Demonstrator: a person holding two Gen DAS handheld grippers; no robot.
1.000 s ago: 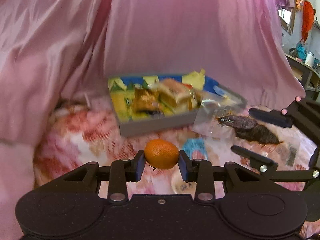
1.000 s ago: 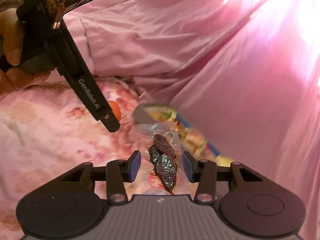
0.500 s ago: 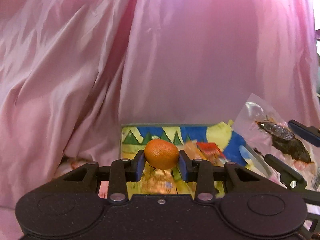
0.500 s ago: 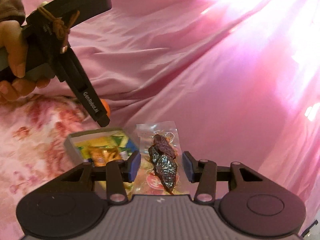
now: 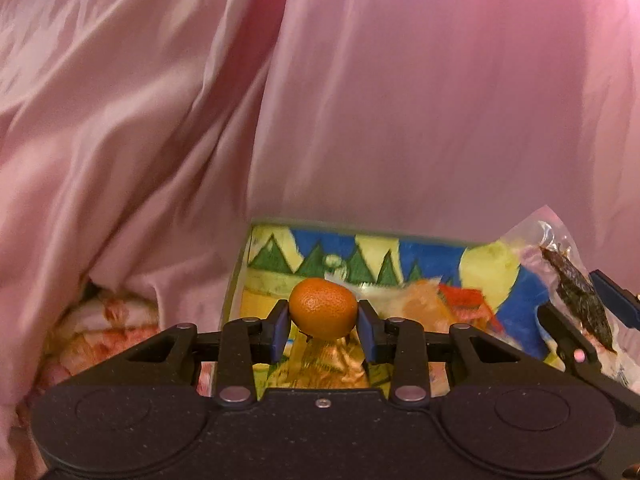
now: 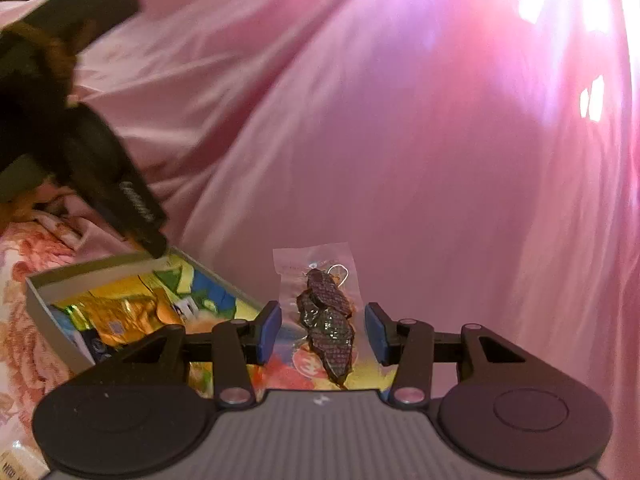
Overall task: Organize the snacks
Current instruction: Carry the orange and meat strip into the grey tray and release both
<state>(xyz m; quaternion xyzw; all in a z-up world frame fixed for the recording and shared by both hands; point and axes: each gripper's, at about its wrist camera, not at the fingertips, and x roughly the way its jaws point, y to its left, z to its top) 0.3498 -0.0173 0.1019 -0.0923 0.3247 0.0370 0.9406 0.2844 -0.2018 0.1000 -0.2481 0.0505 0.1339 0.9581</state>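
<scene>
My left gripper (image 5: 323, 328) is shut on a small orange mandarin (image 5: 323, 306), held just above the near end of an open cardboard box (image 5: 239, 276) with a blue, green and yellow picture inside. My right gripper (image 6: 324, 332) is shut on a clear packet (image 6: 320, 304) of dark dried snack, which stands upright between the blue pads. That packet (image 5: 576, 292) also shows at the right edge of the left wrist view, over the box's right end. Gold wrapped snacks (image 6: 120, 316) lie in the box (image 6: 44, 304). A blurred finger (image 6: 140, 216) of my left gripper reaches over the box's far rim.
A pink satin cloth (image 5: 360, 100) hangs close behind and around the box like a wall. The box rests on a floral bedspread (image 5: 100, 328), which shows at the left of both views (image 6: 24, 352).
Both grippers have moved toward the box, each keeping its snack. The box now lies right beneath them, and the bedspread that filled the foreground has slid out of sight.
</scene>
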